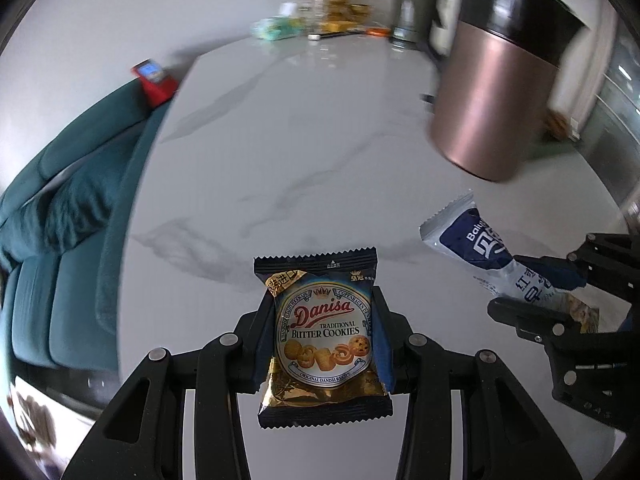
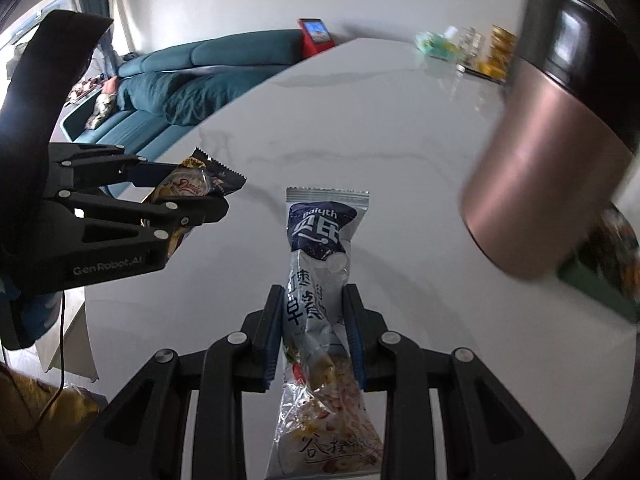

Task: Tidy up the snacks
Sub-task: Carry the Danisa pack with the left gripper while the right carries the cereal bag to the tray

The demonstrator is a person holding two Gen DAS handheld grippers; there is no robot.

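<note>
Tongs in the left hand pinch a cookie packet by its two side edges; it reads "Danisa", "Traditional Butter Cookies" and "Original Danish Recipe". The right tongs are pressed onto a long cereal pouch, whose dark blue top reads "baiyth" above Chinese writing and whose clear lower half shows grains and nuts. Both packets hang above the desk, a white marbled top. The left tongs' black frame carries the words "GenRobot.AI". A copper canister with a dark lid stands on the desk beyond the pouch, blurred. Well past the canister, at the desk's far end, sit gold tins and bottles, too blurred to read. A teal sofa runs along the desk's far side from the canister.
</note>
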